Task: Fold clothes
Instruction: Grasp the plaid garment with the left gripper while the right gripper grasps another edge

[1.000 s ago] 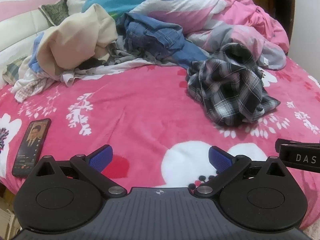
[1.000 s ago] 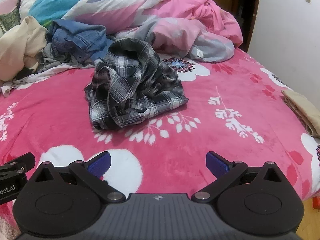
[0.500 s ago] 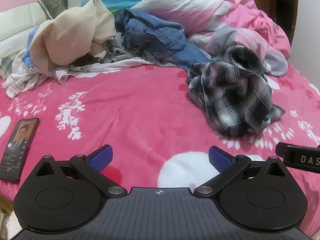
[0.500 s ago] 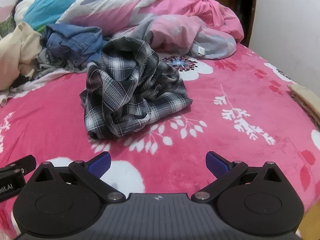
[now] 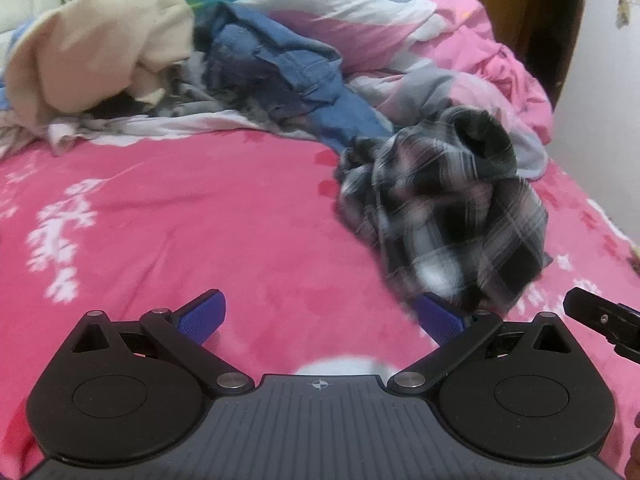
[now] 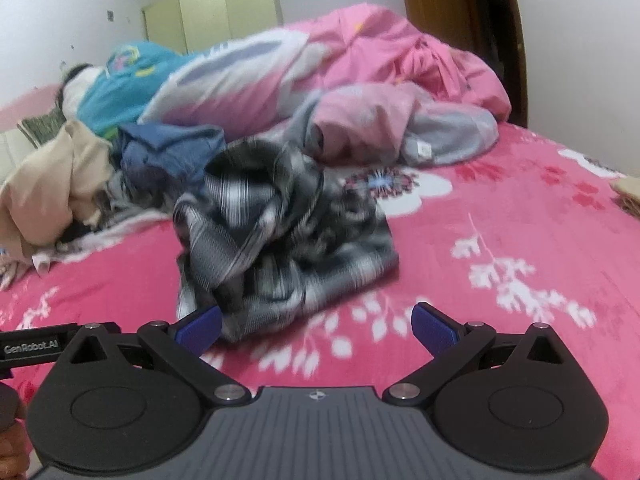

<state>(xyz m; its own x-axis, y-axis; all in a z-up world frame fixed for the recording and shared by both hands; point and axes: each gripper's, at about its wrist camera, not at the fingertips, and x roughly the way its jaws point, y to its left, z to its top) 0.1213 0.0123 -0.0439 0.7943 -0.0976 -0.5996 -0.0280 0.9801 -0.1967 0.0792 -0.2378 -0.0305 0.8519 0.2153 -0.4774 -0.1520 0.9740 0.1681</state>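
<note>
Both grippers are held low over the pink bed cover point(image 5: 240, 208), pointing across it toward the heap of bedding at the top of each frame. The left gripper point(image 5: 320, 316) has its blue fingers spread wide with nothing between them; only bare pink cover shows in the gap. Its right finger sits at the near edge of the crumpled plaid shirt point(image 5: 444, 208), though blur keeps me from telling whether they touch. The right gripper point(image 6: 316, 328) is spread just as wide and empty too. Its left finger lies against the near corner of the shirt in the picture; contact is unclear there as well.

The plaid shirt point(image 6: 280, 244) lies bunched in a mound, centre of the right wrist view and right of centre in the left one, resting on the cover just in front of the blue jeans point(image 5: 296, 76). A beige garment point(image 5: 92, 48) slumps in the upper left, beside the jeans, and a pink quilt point(image 6: 400, 80) is piled along the top.

Both views are smeared by motion, so the shirt's collar, sleeves and buttons cannot be made out. A black bar of the other gripper pokes in at the right edge of the left view and the left edge of the right view. A sliver of hand point(image 6: 12, 436) is cut off at the lower left corner of the right view.
</note>
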